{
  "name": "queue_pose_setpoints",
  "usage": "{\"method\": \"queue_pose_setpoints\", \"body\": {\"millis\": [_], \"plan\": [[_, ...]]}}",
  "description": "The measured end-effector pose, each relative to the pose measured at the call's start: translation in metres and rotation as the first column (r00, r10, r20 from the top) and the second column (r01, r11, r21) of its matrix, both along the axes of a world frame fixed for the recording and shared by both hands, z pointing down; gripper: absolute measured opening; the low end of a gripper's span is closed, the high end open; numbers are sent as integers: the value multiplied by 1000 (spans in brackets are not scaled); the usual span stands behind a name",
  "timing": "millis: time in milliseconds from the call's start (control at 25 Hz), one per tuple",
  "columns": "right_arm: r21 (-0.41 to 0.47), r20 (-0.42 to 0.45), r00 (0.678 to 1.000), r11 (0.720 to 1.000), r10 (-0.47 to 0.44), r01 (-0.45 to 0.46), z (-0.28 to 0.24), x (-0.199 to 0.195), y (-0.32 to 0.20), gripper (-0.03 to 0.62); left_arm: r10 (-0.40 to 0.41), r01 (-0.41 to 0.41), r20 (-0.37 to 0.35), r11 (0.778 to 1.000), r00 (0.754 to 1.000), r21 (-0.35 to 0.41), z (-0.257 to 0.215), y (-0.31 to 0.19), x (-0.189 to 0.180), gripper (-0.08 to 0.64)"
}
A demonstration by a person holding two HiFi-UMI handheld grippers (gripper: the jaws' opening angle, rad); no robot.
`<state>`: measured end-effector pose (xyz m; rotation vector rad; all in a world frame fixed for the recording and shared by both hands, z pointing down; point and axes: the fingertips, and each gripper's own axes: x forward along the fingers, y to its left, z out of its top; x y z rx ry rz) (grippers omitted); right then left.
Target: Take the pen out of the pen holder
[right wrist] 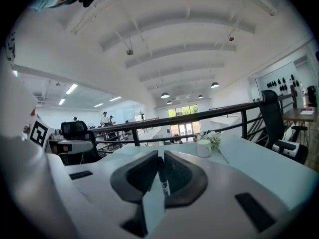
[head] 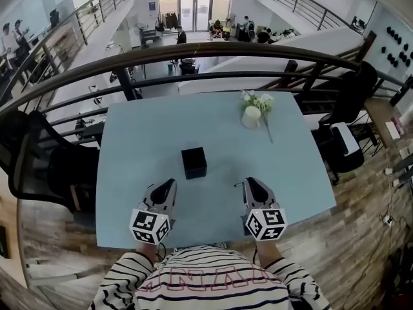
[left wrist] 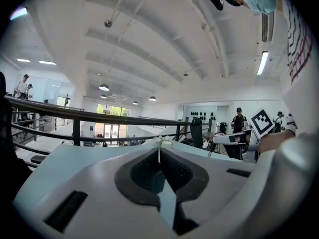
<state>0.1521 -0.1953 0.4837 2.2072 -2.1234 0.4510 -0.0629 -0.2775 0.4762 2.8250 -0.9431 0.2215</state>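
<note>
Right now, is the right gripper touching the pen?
Touching. In the right gripper view, the right gripper has its two dark pads closed on the pen, which stands upright between them.

Pen holder [head: 193, 163] at table [head: 145, 141] centre, flower pot [head: 252, 115] behind right, left gripper [head: 170, 183] and right gripper [head: 249, 182] nearer.

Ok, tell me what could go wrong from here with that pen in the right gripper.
1. The right gripper alone grips the thin pen. A quick swing might let it slip or pivot out onto the table.
2. The pen holder stands unheld just ahead of both grippers. A careless forward move could knock it over.
</note>
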Motion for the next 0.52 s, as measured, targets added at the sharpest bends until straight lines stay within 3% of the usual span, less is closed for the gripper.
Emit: {"method": "queue_pose_setpoints", "body": {"millis": [520], "plan": [[-2, -8, 1000, 1000, -16, 16, -1, -6, -1, 55, -18, 18, 1, 1000, 1000, -8, 2, 2, -5, 32]]}}
